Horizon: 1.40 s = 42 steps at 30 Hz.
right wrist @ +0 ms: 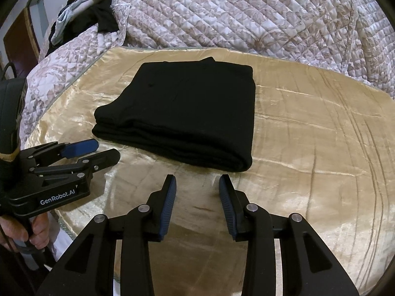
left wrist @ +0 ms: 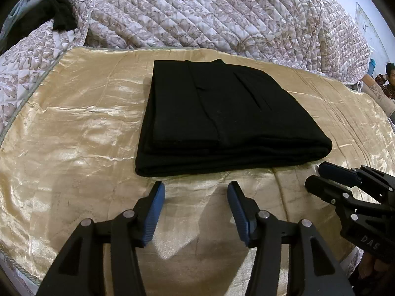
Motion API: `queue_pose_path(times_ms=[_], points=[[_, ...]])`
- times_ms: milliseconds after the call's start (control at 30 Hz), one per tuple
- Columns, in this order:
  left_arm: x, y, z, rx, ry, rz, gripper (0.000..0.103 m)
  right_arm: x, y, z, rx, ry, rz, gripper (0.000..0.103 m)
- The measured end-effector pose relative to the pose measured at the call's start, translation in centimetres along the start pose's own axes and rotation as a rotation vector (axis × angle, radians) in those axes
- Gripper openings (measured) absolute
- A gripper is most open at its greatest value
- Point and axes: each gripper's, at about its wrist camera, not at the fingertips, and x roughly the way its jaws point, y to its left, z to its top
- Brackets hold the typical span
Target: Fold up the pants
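Black pants [left wrist: 209, 118] lie folded into a thick rectangular stack on a gold satin cloth [left wrist: 74, 135]; they also show in the right wrist view [right wrist: 182, 118]. My left gripper [left wrist: 196, 190] is open and empty, just short of the stack's near edge. It shows from the side in the right wrist view [right wrist: 107, 149]. My right gripper [right wrist: 197, 182] is open and empty, just in front of the stack's near right corner. It shows at the right in the left wrist view [left wrist: 314, 175].
A quilted floral bedspread [left wrist: 197, 12] is bunched up behind the gold cloth [right wrist: 321, 135]. Dark clothes [right wrist: 103, 17] lie at the far left on the quilt. A person [left wrist: 390, 74] sits at the far right edge.
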Motion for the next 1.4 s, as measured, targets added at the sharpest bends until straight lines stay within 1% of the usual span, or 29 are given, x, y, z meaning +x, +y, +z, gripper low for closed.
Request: queue_pose_path(times_ms=[333,933,1067,1400], points=[[0.03,-0.18,-0.1,0.0,0.001,-0.001,0.059,0.05,-0.02,-0.03,-0.001,0.001,-0.001,0.037],[0.21,-0.23,-0.17,0.006,0.002,0.0,0.06,0.13,0.2,-0.08,0.0,0.001,-0.005,0.039],[0.22,-0.18,-0.13,0.007,0.002,0.0,0.06,0.23,0.33,-0.26,-0.005,0.0,-0.002,0.042],[0.22,-0.21,-0.1,0.007,0.003,0.0,0.06,0.22,0.36,-0.25,-0.008,0.0,-0.004,0.042]])
